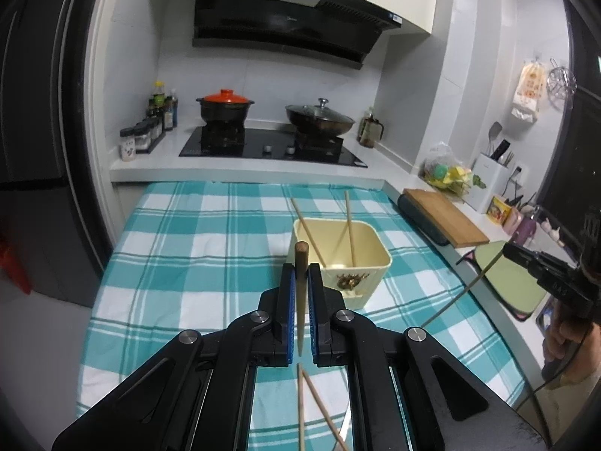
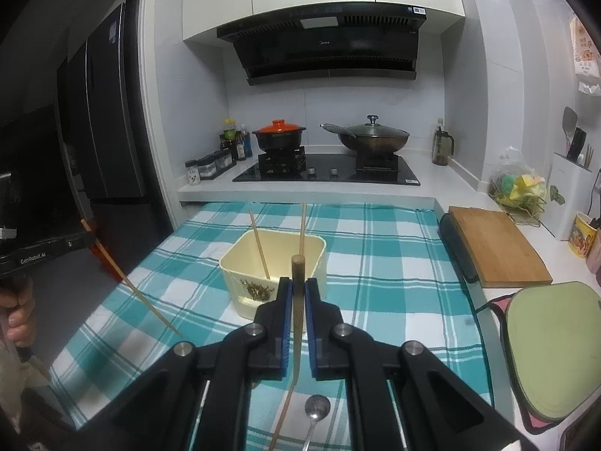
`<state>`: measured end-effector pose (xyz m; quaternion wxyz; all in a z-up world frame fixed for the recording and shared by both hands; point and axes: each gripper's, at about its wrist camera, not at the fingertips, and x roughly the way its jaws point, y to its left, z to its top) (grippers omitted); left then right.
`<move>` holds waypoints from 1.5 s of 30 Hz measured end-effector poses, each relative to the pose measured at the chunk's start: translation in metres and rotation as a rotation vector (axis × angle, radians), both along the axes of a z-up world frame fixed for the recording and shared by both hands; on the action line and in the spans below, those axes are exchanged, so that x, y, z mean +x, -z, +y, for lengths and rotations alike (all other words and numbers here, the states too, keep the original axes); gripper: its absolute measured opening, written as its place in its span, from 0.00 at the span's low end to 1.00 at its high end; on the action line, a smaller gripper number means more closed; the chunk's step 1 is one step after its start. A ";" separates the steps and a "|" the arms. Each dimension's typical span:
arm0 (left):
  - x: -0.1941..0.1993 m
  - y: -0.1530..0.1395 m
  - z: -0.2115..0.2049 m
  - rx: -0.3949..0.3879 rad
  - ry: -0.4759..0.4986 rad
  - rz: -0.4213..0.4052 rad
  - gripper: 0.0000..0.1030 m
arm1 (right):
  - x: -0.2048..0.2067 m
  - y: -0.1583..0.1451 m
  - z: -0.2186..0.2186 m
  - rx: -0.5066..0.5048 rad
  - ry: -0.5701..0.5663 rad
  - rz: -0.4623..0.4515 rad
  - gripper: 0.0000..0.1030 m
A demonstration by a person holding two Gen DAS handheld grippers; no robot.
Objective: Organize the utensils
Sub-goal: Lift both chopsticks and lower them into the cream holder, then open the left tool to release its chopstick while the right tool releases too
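My left gripper (image 1: pixel 301 268) is shut on a wooden chopstick (image 1: pixel 300 300) that stands upright between the blue pads, above the checked cloth (image 1: pixel 188 248). Just beyond it, a cream container (image 1: pixel 370 263) holds two chopsticks (image 1: pixel 350 233) leaning against its walls. Two more chopsticks (image 1: pixel 300 406) lie crossed on the cloth below. My right gripper (image 2: pixel 298 282) is shut on another chopstick (image 2: pixel 297 300), also in front of the container (image 2: pixel 240 263). A metal spoon (image 2: pixel 316 411) lies on the cloth beneath it. Each gripper shows in the other's view: right gripper (image 1: pixel 507 251), left gripper (image 2: pixel 80 240).
A wooden cutting board (image 2: pixel 496 244) and a green mat (image 2: pixel 552 342) lie on the counter to the right. Behind the cloth is a stove (image 2: pixel 326 173) with a red-lidded pot (image 2: pixel 278 135) and a wok (image 2: pixel 372 137). A dark fridge (image 2: pixel 101 112) stands at the left.
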<state>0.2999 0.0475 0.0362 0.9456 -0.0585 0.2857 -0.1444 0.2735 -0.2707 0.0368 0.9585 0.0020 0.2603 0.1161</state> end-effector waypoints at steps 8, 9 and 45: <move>0.023 -0.063 -0.018 -0.009 0.018 -0.139 0.04 | 0.020 -0.053 0.012 0.002 -0.007 -0.118 0.07; 0.028 -0.069 -0.023 -0.006 0.019 -0.154 0.04 | 0.026 -0.061 0.015 0.001 -0.010 -0.135 0.07; 0.084 0.006 -0.041 0.262 0.031 0.087 0.89 | 0.136 0.003 0.018 -0.035 -0.054 0.043 0.54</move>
